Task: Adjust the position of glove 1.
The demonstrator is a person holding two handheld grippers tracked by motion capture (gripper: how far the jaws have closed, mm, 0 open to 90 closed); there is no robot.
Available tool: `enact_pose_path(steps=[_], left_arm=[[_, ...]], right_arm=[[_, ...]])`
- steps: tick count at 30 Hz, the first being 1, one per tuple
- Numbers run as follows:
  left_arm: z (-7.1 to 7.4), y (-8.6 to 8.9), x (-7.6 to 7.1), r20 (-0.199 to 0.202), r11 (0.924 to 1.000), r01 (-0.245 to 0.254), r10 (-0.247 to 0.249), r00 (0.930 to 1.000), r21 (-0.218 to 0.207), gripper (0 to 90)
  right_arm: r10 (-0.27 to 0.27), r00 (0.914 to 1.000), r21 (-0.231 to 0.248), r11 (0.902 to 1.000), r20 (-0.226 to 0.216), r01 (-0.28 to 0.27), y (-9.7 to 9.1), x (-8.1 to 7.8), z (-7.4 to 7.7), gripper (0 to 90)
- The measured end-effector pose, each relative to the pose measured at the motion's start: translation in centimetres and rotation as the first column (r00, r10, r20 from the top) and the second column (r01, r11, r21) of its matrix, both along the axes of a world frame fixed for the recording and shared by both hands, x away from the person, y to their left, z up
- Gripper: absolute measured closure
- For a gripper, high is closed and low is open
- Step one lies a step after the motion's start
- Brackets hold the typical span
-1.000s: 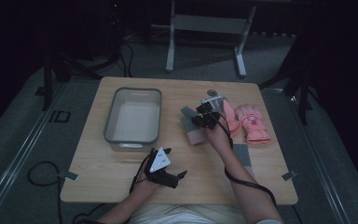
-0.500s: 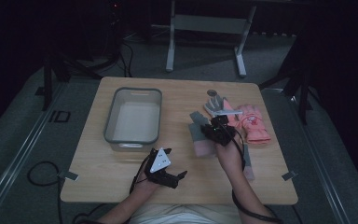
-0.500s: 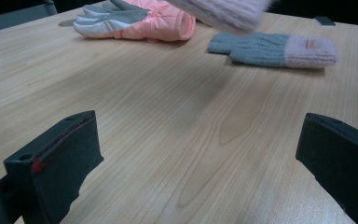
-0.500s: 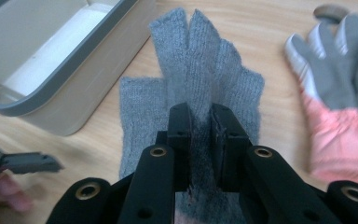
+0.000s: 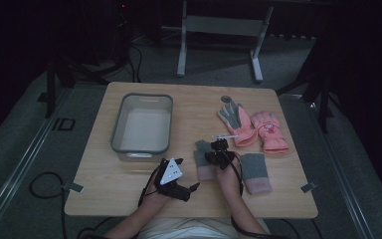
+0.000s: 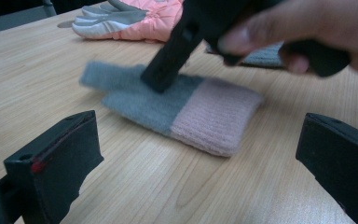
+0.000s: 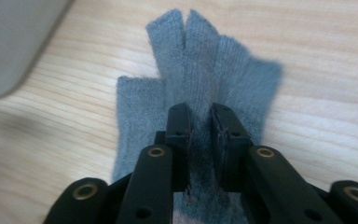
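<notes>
A knit glove (image 5: 205, 170), grey at the fingers and pink at the cuff, lies flat on the wooden table (image 5: 129, 194), and the left gripper view shows the glove (image 6: 186, 107) the same way. My right gripper (image 5: 215, 150) points down onto its grey part. In the right gripper view, that gripper (image 7: 200, 112) has a narrow gap with a strip of the grey glove (image 7: 242, 74) pinched in it. Its jaws have just been opening a little, with the fabric still between them. My left gripper (image 5: 188, 173) rests open near the front edge, nothing in it (image 6: 198, 126).
A second grey-and-pink knit glove (image 5: 253, 172) lies to the right of my right hand. Two pink padded gloves (image 5: 258, 128) lie farther back on the right. A grey bin (image 5: 165, 124) stands at the back left. A small round disc (image 5: 226, 98) lies near the far edge.
My right gripper has come from beside the pink padded gloves toward the front of the table, and the knit glove has come nearer with it. The left gripper has not moved.
</notes>
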State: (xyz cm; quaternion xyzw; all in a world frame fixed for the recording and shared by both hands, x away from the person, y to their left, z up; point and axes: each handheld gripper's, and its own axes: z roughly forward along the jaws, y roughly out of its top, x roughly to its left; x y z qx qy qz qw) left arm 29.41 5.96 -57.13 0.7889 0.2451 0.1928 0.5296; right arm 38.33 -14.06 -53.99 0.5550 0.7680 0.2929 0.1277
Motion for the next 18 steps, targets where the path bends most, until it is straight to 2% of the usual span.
enact_pose_path(steps=[2, 5, 10, 13, 16, 18], left_arm=[[0.0, 0.0, 0.0, 0.001, 1.0000, 0.000, 0.000, 1.0000, 0.002, 0.0], [0.0, 0.0, 0.0, 0.000, 1.0000, 0.001, -0.001, 1.0000, 0.000, 0.0], [0.0, 0.0, 0.0, 0.004, 1.0000, 0.003, -0.003, 1.0000, 0.002, 0.0], [0.0, 0.0, 0.0, 0.001, 1.0000, 0.004, -0.004, 1.0000, 0.001, 0.0], [0.0, 0.0, 0.0, 0.002, 1.0000, 0.005, -0.005, 1.0000, 0.000, 0.0], [0.0, 0.0, 0.0, 0.002, 1.0000, 0.005, -0.005, 1.0000, -0.001, 0.0]], right_arm=[[0.003, 1.0000, -0.009, 1.0000, -0.003, -0.003, 0.3, 0.0, -0.5, 72.6], [0.009, 0.9997, -0.016, 0.9998, 0.023, -0.009, 0.6, -0.1, -0.7, 63.6], [0.022, 0.9985, -0.036, 0.9992, 0.050, -0.020, 1.0, -0.2, -0.8, 57.8], [0.039, 0.9976, -0.038, 0.9986, 0.057, -0.036, 0.8, -0.2, -0.4, 56.5], [0.094, 0.9908, -0.040, 0.9951, 0.098, -0.090, 0.2, -0.2, 0.9, 55.3], [0.143, 0.9816, -0.053, 0.9892, 0.127, -0.137, -0.4, -0.1, 1.9, 53.7]])
